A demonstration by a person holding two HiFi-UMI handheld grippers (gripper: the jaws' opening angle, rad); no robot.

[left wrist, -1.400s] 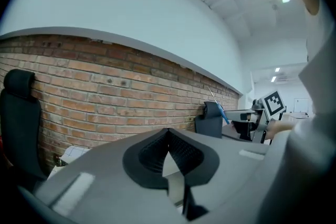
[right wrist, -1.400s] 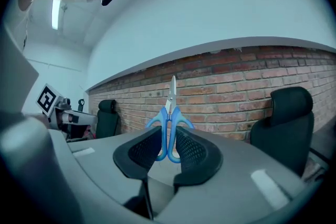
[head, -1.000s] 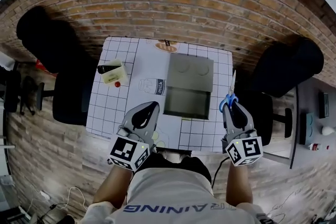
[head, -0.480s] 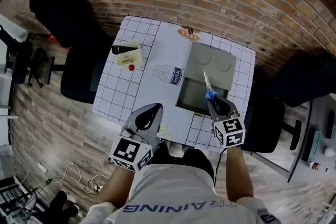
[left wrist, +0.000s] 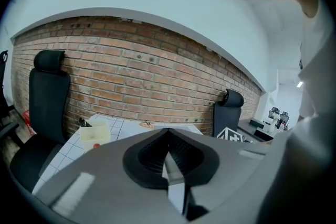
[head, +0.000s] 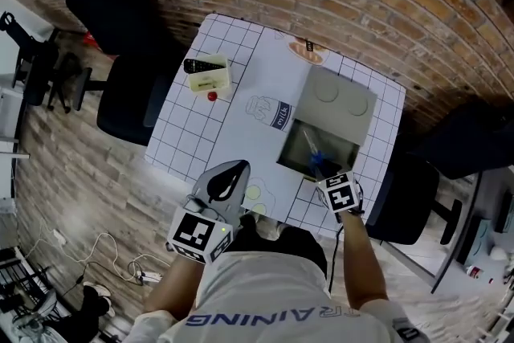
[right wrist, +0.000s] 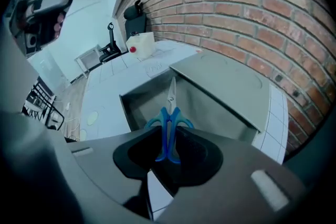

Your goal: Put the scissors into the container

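The blue-handled scissors [right wrist: 169, 124] are clamped by their handles in my right gripper [right wrist: 169, 139], blades pointing forward over the open grey container [right wrist: 152, 99]. In the head view the scissors [head: 315, 155] hang over the container's open bin [head: 341, 147], just ahead of the right gripper [head: 328, 177]. The container's lid [head: 336, 102] lies flipped back beyond the bin. My left gripper [head: 227, 179] is shut and empty above the table's near edge; in the left gripper view its jaws [left wrist: 168, 157] are closed together.
A white gridded table [head: 193, 132] holds a cream box with a black remote on it [head: 207, 74], a small red ball [head: 212, 96], a milk picture [head: 278, 115] and a badge [head: 307, 51]. Black chairs [head: 128, 100] stand at both sides; a brick wall lies behind.
My right gripper has carried the scissors from the table's right edge leftward to over the container's open bin. The head view has shifted. The left gripper has stayed put.
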